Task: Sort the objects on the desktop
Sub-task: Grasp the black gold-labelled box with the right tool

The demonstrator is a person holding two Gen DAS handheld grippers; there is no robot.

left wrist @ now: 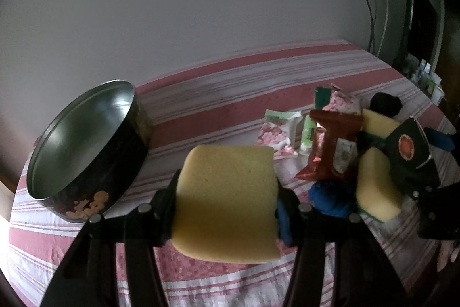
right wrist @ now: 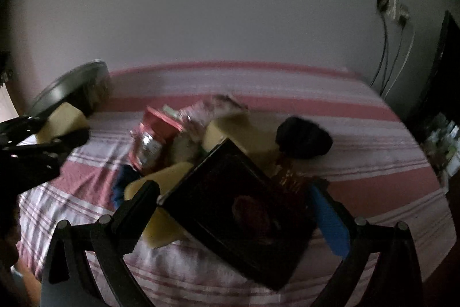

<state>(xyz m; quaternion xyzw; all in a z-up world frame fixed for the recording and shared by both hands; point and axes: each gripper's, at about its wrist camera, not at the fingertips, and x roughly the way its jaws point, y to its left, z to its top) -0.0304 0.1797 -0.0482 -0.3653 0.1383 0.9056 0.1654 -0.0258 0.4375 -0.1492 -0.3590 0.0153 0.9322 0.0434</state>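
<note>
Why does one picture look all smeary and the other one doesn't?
Right wrist view: dim and motion-blurred, so the snack packets smear. Left wrist view: sharper; the yellow sponge is crisp, the metal tin shows glare. Both bend at the edges, fisheye-style.

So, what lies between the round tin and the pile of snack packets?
In the left wrist view, only bare striped cloth lies between the tin and the packets; the held sponge is nearer the camera.
</note>
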